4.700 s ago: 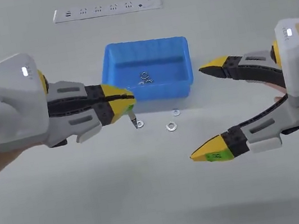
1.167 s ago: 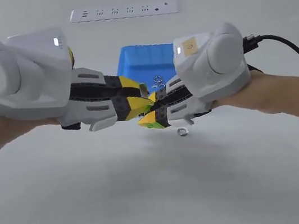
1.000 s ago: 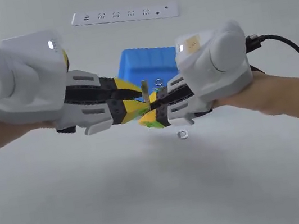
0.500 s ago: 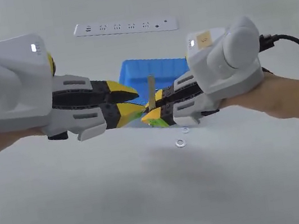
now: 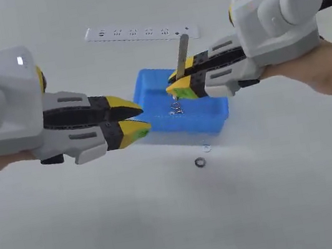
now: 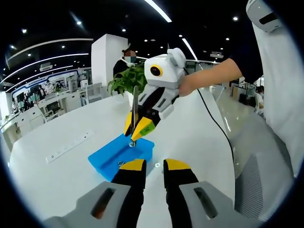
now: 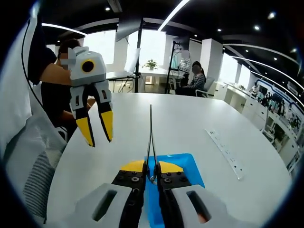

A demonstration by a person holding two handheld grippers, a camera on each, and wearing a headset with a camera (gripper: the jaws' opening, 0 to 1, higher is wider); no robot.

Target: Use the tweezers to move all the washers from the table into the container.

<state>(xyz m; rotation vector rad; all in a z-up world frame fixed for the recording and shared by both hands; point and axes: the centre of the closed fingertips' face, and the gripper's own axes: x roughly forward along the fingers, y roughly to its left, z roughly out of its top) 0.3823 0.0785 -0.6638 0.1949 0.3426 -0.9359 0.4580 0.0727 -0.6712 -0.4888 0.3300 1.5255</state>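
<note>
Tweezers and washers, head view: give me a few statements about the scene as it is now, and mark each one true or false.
1. The right gripper is shut on the tweezers. True.
2. The left gripper grips a washer. False: its jaws stand apart and hold nothing.
3. Two loose washers lie on the table, on the near side of the blue container. True.
4. The container is empty. False: several stored washers lie in it.
</note>
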